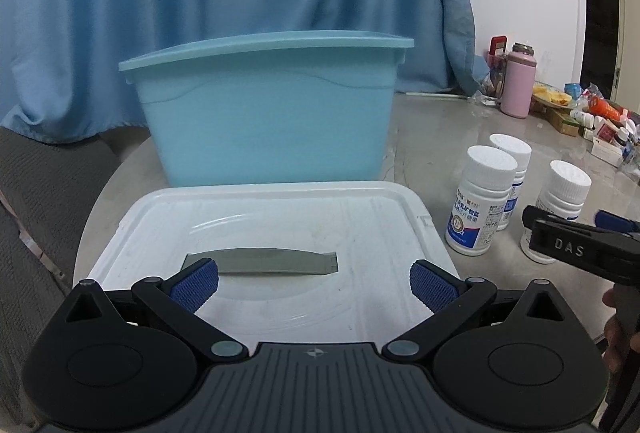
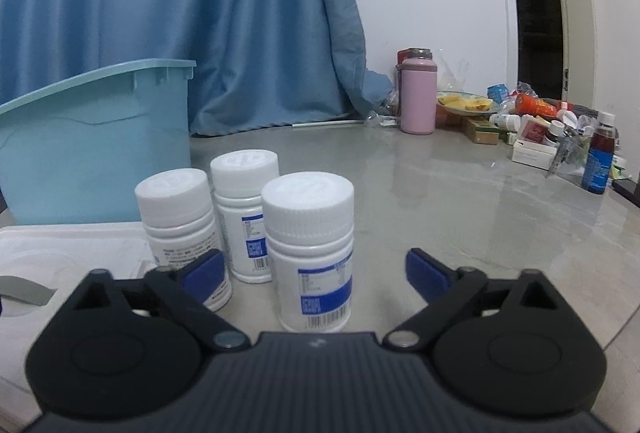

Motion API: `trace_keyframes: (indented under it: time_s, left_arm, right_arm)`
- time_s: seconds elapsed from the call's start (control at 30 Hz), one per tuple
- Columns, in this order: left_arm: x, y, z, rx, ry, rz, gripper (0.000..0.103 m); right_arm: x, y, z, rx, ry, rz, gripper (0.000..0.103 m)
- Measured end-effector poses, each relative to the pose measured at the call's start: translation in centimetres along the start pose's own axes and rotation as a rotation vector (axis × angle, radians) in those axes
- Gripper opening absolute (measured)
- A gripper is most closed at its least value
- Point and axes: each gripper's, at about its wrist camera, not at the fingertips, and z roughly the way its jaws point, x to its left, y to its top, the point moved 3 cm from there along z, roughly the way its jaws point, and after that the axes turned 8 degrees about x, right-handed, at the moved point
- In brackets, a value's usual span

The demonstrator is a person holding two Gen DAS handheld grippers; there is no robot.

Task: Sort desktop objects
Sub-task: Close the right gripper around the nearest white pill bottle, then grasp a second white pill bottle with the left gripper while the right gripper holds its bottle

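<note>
My left gripper is open, its blue pads hanging over a white lid with a grey handle; nothing is between them. Behind the lid stands a light blue bin. To its right stand three white pill bottles. My right gripper is open around the nearest bottle, and neither pad touches it. The other two bottles stand just left and behind. From the left wrist view, the right gripper's fingers reach in from the right edge.
The grey marble table carries a pink flask at the back and a clutter of boxes, small bottles and a plate of food at the far right. A blue curtain hangs behind the bin. A grey sofa lies left of the table.
</note>
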Motion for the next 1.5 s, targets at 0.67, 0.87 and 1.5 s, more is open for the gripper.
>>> trace_keyframes:
  time_s: [0.67, 0.87, 1.5]
  left_arm:
    - [0.5, 0.0, 0.0, -0.002, -0.001, -0.008, 0.103]
    - [0.0, -0.2, -0.6, -0.013, -0.025, -0.004, 0.103]
    - [-5.5, 0.2, -1.6, -0.050, -0.162, 0.082, 0.101]
  right_arm:
    - [0.0, -0.2, -0.7, 0.022, 0.005, -0.019, 0.047]
    - [-0.8, -0.5, -3.1, 0.006, -0.006, -0.007, 0.047]
    - [-4.3, -2.3, -8.5, -0.003, -0.085, 0.052, 0.047]
